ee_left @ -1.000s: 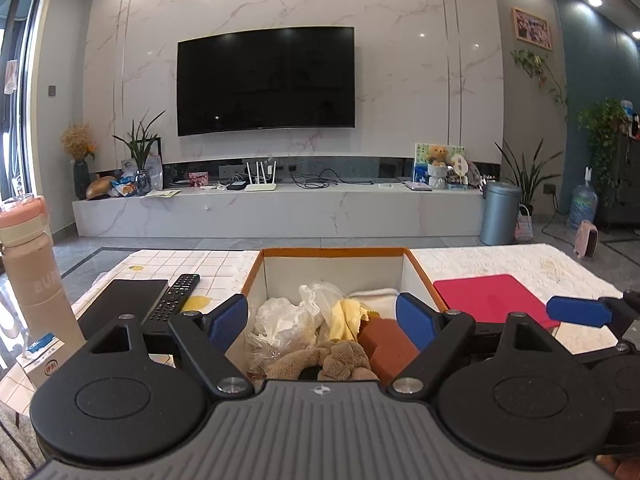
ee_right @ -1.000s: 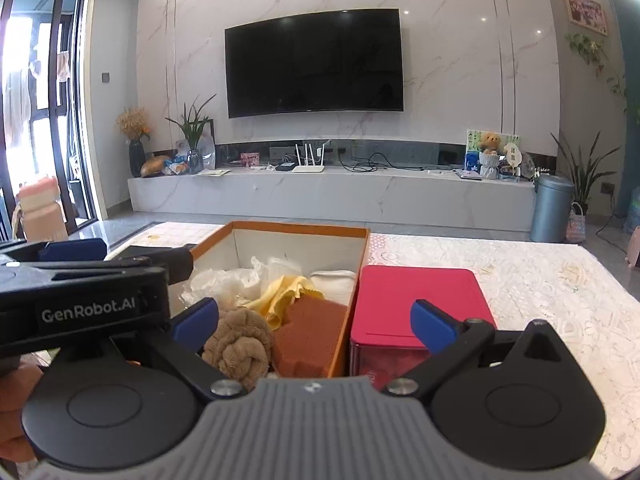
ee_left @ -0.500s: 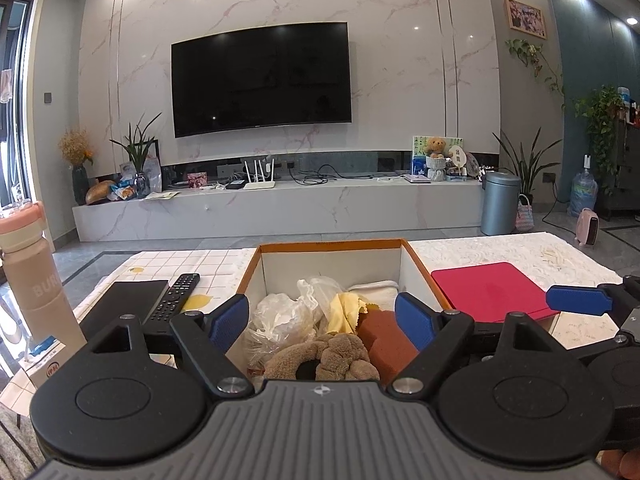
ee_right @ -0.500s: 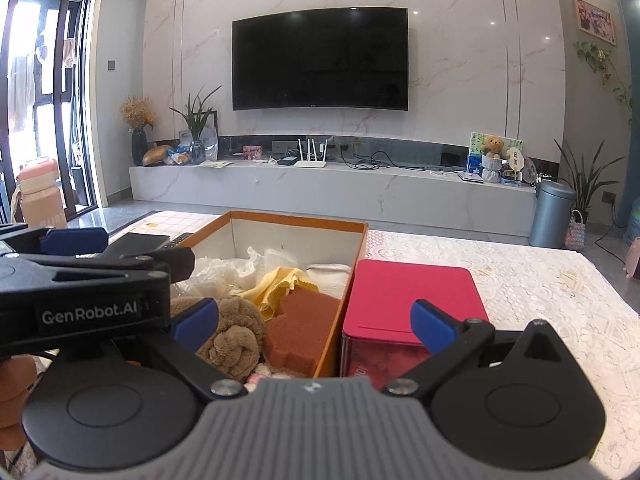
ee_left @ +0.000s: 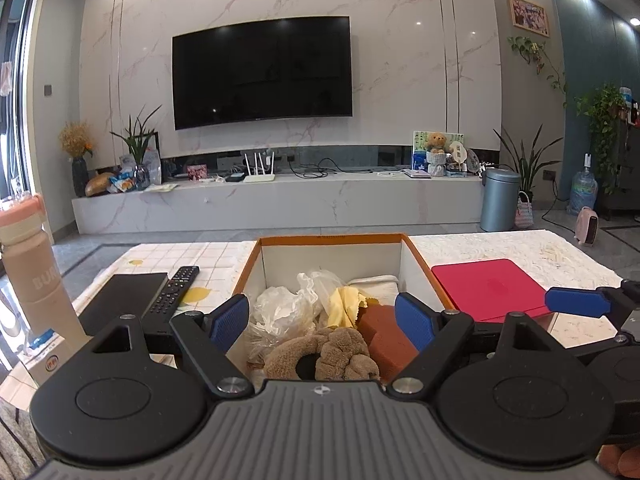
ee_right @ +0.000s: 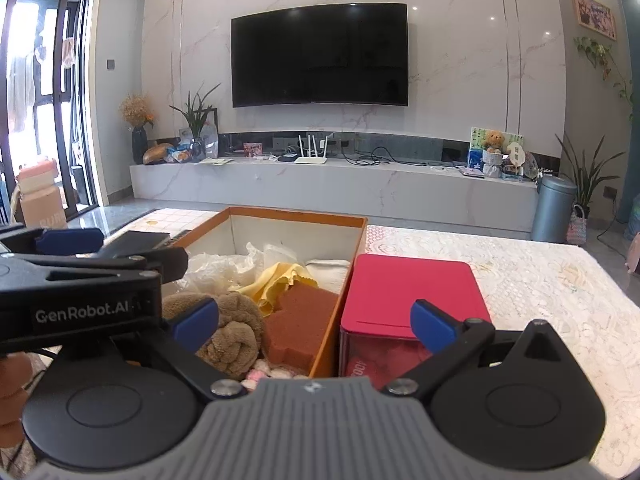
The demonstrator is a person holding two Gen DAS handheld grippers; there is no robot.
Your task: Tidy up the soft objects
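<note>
An orange-rimmed cardboard box on the table holds soft things: a brown fuzzy scrunchie, a rust-brown sponge, a yellow cloth, crumpled clear plastic and a white folded cloth. My left gripper is open and empty, held above the box's near end. My right gripper is open and empty, over the box's right wall. Each gripper shows at the edge of the other's view.
A red lidded box stands right of the orange box. A remote, a black notebook and a pink bottle are on the left. The white lace tablecloth spreads to the right.
Both grippers have drawn back and risen slightly from the box. Both stay open and empty. The box's contents have not moved.
</note>
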